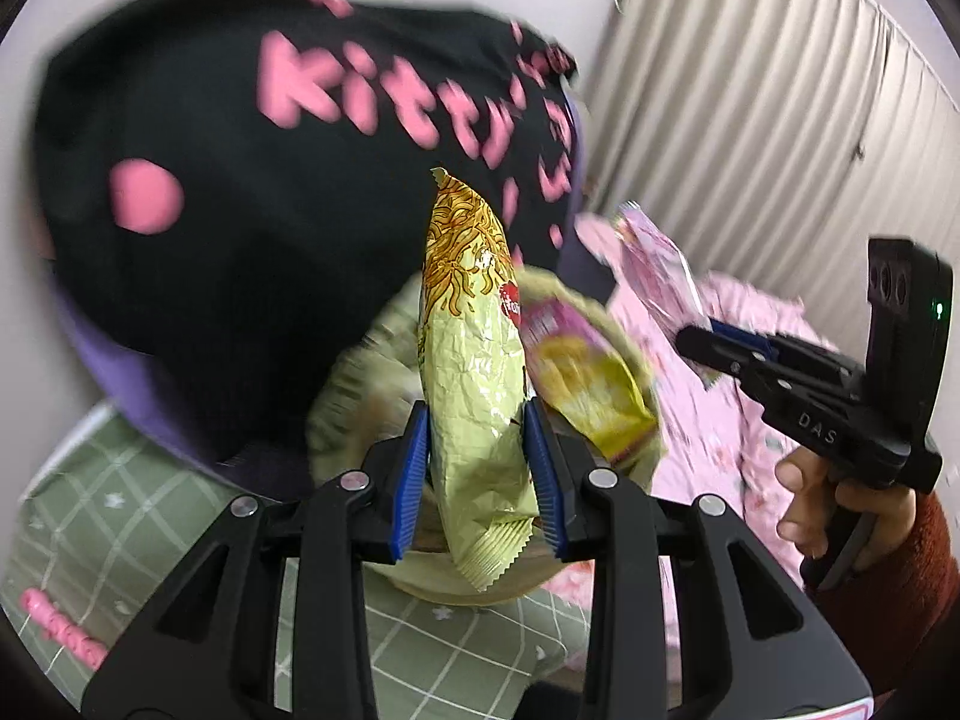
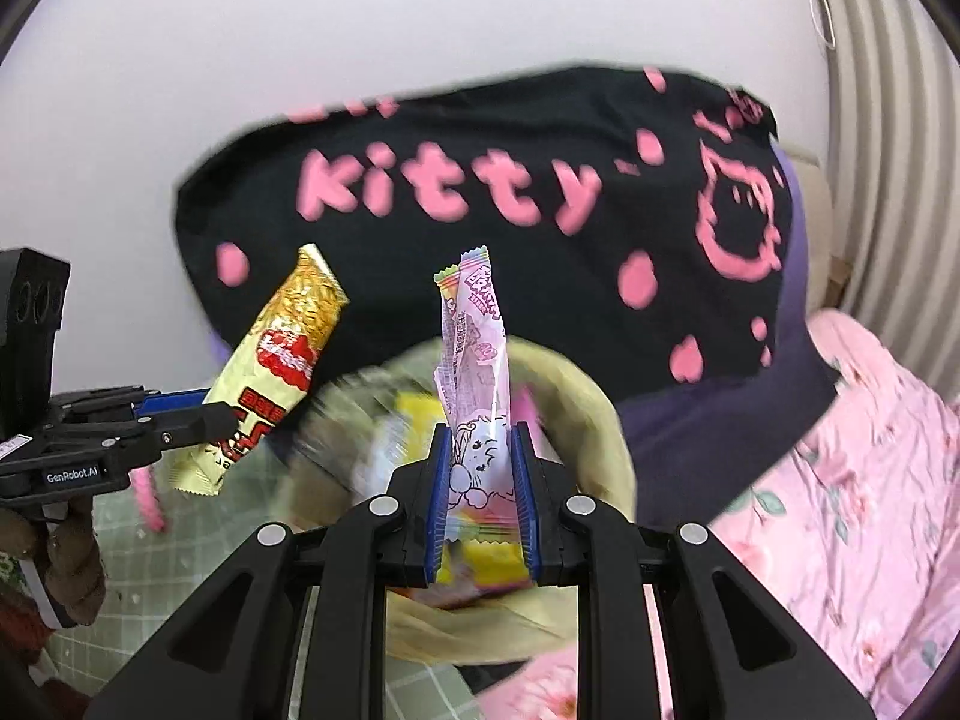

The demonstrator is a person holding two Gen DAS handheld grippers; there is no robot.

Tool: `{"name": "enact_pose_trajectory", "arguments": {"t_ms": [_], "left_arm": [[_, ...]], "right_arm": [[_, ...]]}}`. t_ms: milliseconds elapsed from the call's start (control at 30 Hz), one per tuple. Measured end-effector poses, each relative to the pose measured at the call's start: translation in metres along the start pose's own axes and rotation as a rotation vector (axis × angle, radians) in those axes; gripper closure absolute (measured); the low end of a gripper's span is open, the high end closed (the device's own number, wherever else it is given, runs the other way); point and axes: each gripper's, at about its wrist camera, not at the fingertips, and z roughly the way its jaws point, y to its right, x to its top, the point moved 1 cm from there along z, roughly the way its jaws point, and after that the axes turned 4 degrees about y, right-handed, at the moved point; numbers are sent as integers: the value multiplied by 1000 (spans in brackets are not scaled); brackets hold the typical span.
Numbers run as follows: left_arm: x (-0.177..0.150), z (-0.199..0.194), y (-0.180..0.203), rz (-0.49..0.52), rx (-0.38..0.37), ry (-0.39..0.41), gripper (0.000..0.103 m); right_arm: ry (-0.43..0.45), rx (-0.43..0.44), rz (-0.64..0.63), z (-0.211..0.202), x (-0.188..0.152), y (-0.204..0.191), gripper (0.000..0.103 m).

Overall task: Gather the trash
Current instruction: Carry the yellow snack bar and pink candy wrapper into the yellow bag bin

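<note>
My left gripper (image 1: 480,474) is shut on a pale green noodle-snack wrapper (image 1: 474,360), which stands upright between the blue pads. It also shows at the left of the right wrist view (image 2: 270,378). My right gripper (image 2: 483,480) is shut on a pink cartoon-printed wrapper (image 2: 477,360), seen too in the left wrist view (image 1: 657,267). Both wrappers hang over a yellow-green fabric basket (image 2: 594,414) that holds more wrappers, among them a yellow and purple one (image 1: 576,372).
A black cushion with pink "kitty" lettering (image 2: 480,192) leans on the white wall behind the basket. A pink floral quilt (image 2: 852,480) lies to the right, a green checked sheet (image 1: 120,510) to the left. Pleated curtains (image 1: 750,120) hang at the right.
</note>
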Motion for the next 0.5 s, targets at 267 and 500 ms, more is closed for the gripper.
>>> {"name": "enact_pose_trajectory", "arguments": {"t_ms": [267, 500], "left_arm": [[-9, 83, 18, 116, 22, -180, 73], [-8, 105, 9, 88, 41, -207, 73]], "right_arm": [[-165, 28, 2, 60, -24, 17, 84], [-198, 66, -38, 91, -24, 18, 84]]}}
